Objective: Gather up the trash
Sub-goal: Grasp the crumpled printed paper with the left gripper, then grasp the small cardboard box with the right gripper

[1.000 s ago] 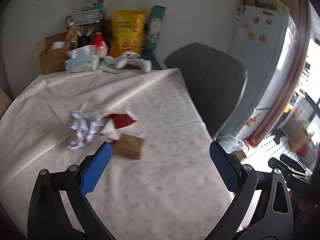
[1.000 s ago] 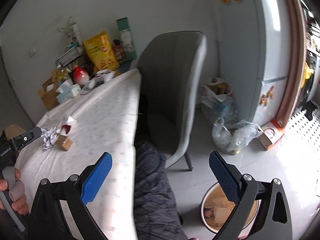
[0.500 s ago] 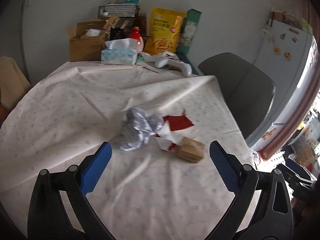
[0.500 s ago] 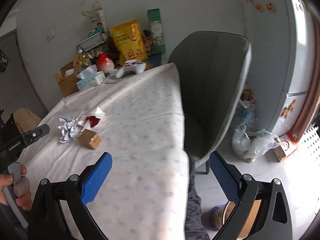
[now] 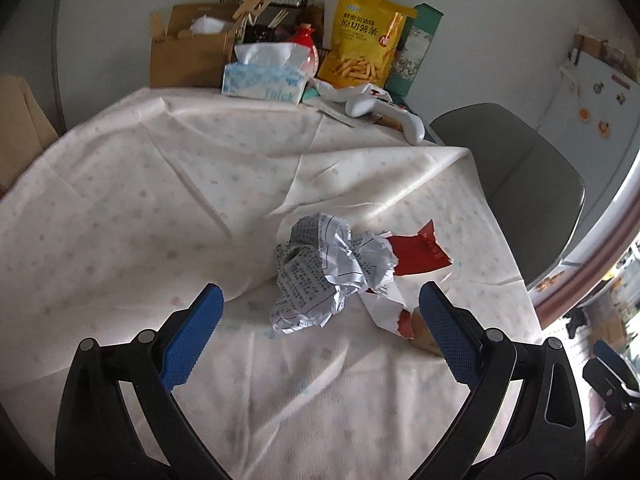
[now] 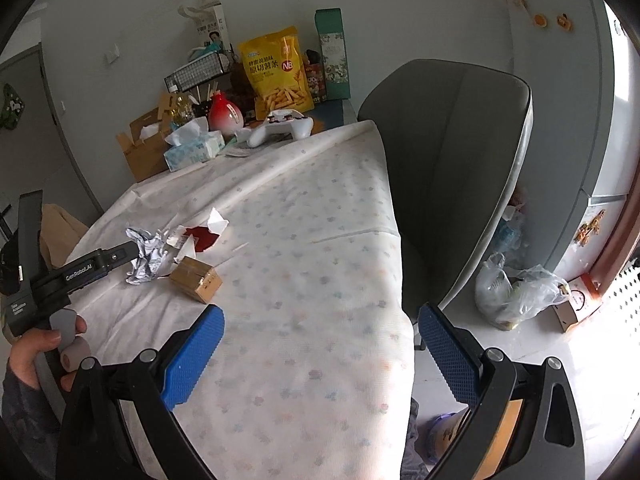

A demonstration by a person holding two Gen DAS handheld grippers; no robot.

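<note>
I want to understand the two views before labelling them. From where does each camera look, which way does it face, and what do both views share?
Left wrist: sits on the left gripper, looks down along its open fingers at the crumpled paper and red wrapper on the table.
Right wrist: sits on the right gripper, looks along the table's right side toward the chair; open fingers, plus the person's hand holding the left gripper.
Shared: paper, wrapper, table, chair.

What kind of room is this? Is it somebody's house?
Most likely a home kitchen or dining corner. There's a fridge with magnets, a table with a cloth piled with a snack bag and tissue box, and a grey chair beside it.
</note>
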